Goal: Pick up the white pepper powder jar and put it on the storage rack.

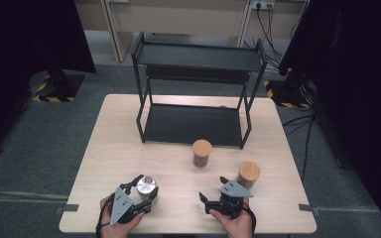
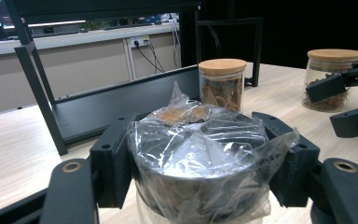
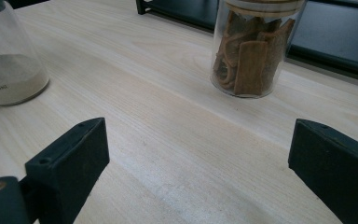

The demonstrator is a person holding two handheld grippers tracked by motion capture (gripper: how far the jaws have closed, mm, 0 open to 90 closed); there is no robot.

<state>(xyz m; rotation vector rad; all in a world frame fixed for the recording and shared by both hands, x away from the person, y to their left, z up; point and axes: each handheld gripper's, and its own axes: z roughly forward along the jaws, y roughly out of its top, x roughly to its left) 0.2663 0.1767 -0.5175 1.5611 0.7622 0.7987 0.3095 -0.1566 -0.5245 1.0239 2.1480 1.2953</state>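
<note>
A: Jar with metal lid [image 1: 147, 187], lower left of the high view, standing on the table [image 1: 124, 144]. Lid wrapped in crinkled clear film; glass body below, white powder in the bottom as seen at the upper left of the right gripper view [image 3: 9, 70].

B: Held?

A: Yes. The left gripper [image 1: 141, 194] has its jaws clamped on the lid, one pad on each side; in the left gripper view [image 2: 200, 154] the pads press the film against the metal rim.

B: Right gripper?

A: Right gripper [image 1: 209, 198], lower centre-right of the high view, jaws wide apart with nothing but bare tabletop between them.

B: Advice for the step?

A: My judgement: the film makes the lid slick, so keep the squeeze even and lift straight up, jar upright, before carrying it toward the rack [image 1: 193, 84]. The grip sits on the lid alone; if the lid is loose the body could drop away, so a slow first lift is wise.

B: Other items?

A: Two cork-lidded jars: the middle jar [image 1: 202, 152] just in front of the rack's lower shelf, holding brown bark-like strips, and the right-hand jar [image 1: 248, 173] close beyond the right gripper.

B: Surface and room?

A: Pale wood-grain tabletop, matt. Black two-tier metal rack at the far edge, both shelves bare. Grey carpet floor, dark curtains at both sides, cables and wall sockets at the upper right.
</note>
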